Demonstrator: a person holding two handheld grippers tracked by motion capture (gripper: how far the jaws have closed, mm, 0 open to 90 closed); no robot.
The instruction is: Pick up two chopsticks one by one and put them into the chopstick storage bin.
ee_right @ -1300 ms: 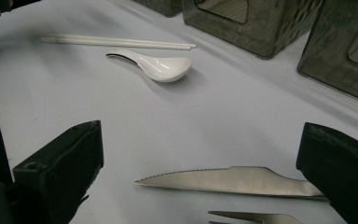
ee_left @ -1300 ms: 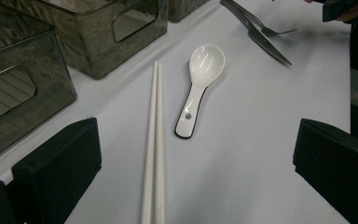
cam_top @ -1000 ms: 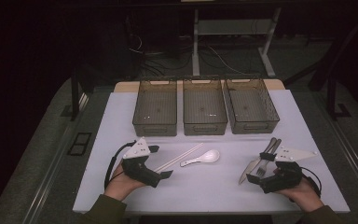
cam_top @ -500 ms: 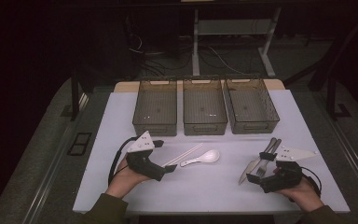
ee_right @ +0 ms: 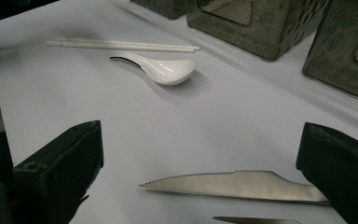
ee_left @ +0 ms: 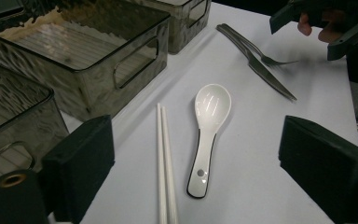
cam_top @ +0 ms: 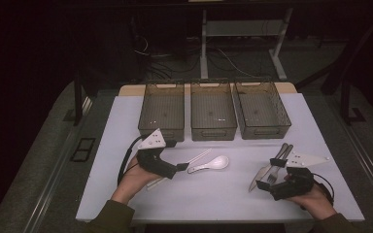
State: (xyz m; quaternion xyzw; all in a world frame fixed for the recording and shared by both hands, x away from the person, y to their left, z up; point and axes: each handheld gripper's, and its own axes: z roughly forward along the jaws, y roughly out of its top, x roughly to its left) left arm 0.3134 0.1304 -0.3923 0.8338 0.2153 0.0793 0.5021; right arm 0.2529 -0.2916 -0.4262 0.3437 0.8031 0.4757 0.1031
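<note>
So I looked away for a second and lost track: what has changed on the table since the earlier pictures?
The left gripper slid right along the table towards the white spoon and chopsticks. Its jaws have just been closing a little, with both lying between them in the left gripper view, not yet gripped. The right gripper, knife, fork and three bins stayed as they were.

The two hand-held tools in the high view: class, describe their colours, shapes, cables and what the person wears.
The left tool and the right tool are both black and blocky. Each carries a pale grey three-cornered plate on top and trails a black cable. In the left gripper view, the pads are thick, matte black blocks. Dark olive sleeves cover the forearms.
</note>
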